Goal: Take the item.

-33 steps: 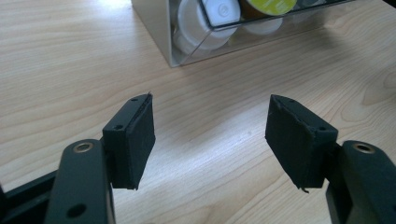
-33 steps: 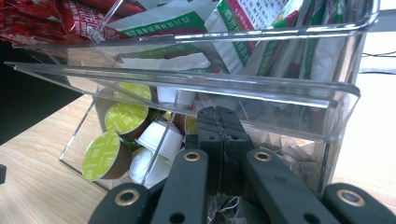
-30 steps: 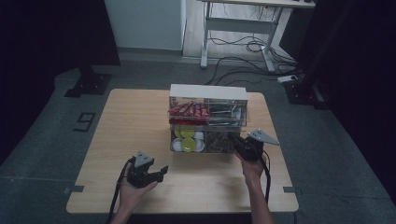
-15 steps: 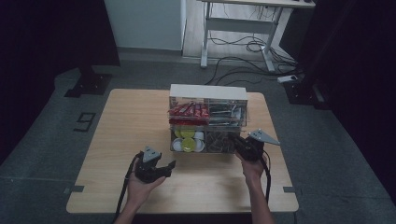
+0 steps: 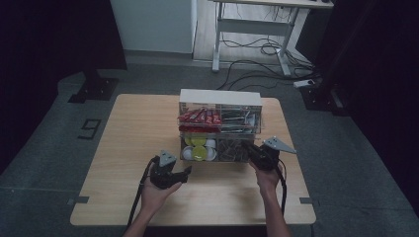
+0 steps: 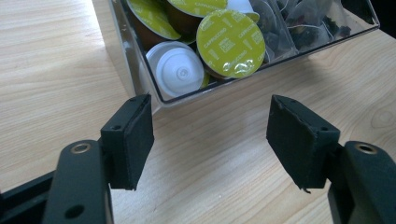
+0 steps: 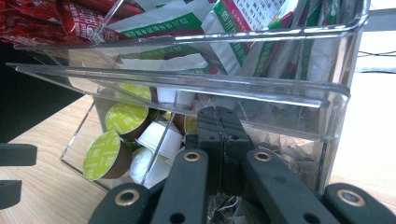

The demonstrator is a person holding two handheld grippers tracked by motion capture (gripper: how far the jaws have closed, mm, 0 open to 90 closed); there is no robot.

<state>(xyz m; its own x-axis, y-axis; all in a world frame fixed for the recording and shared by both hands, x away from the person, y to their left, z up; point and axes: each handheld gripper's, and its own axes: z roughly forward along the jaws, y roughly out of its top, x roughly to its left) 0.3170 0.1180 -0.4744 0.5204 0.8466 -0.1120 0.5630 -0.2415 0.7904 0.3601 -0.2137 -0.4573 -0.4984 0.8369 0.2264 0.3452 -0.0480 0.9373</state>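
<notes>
A clear two-tier organiser point(image 5: 220, 97) stands mid-table. Its lower tier holds green-lidded capsules point(image 6: 230, 43), white capsules point(image 6: 180, 72) and tea bags point(image 6: 308, 18). My left gripper point(image 5: 187, 173) is open just in front of the capsule compartment, jaws wide point(image 6: 210, 126), nothing between them, hovering over bare wood. My right gripper point(image 5: 250, 151) is at the organiser's front right corner. Its jaws are pressed shut point(image 7: 218, 126) inside the tea bag compartment, under the upper tier's clear floor. A thin thread shows below the jaws; I see nothing between the pads.
The upper tier holds red packets point(image 5: 197, 117) and green-and-white sachets point(image 7: 243, 18). The wooden table point(image 5: 133, 133) has free room left of and in front of the organiser. Beyond the table are a desk frame point(image 5: 249, 29) and floor cables point(image 5: 267, 49).
My left gripper has moved right and forward, closer to the organiser's capsule compartment. The right gripper has stayed at the front right corner.
</notes>
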